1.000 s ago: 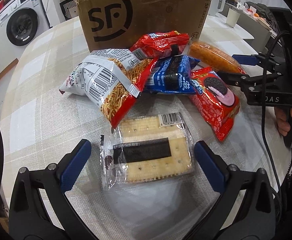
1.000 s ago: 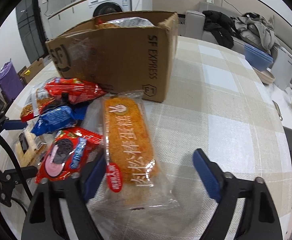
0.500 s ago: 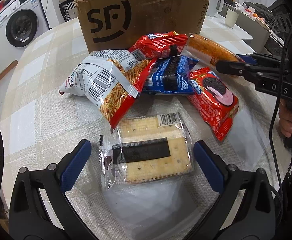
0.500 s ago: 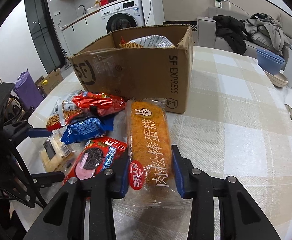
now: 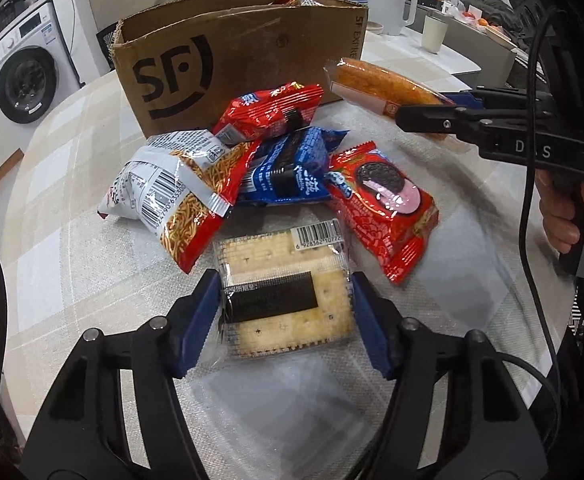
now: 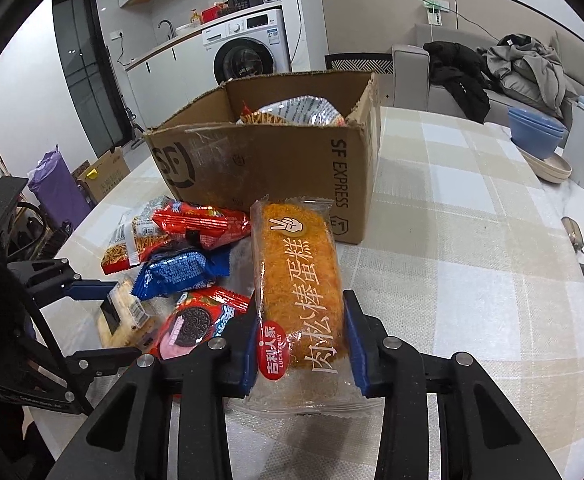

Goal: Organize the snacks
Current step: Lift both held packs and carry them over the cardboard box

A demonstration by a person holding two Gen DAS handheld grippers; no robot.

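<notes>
Gripping cake (image 6: 300, 292), right gripper (image 6: 300, 344) lifting it, long axis pointing 12 o'clock toward box (image 6: 276, 160); left gripper (image 5: 286, 312) clamping crackers (image 5: 286, 292).

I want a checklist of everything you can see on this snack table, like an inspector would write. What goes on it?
Surface: round table with a beige checked cloth.
Job's things: cardboard box, open, already holding a snack bag; noodle snack bag, red packet, blue cookie packet and red cookie packet piled in front of it.
Grippers: left gripper has its pads against both sides of the cracker pack, which lies on the table; right gripper is shut on the orange cake bar, lifted off the table.
Clutter: keys, blue bowls, white kettle.
Cables: black cable by the right gripper.
Surroundings: washing machine, sofa with clothes.
</notes>
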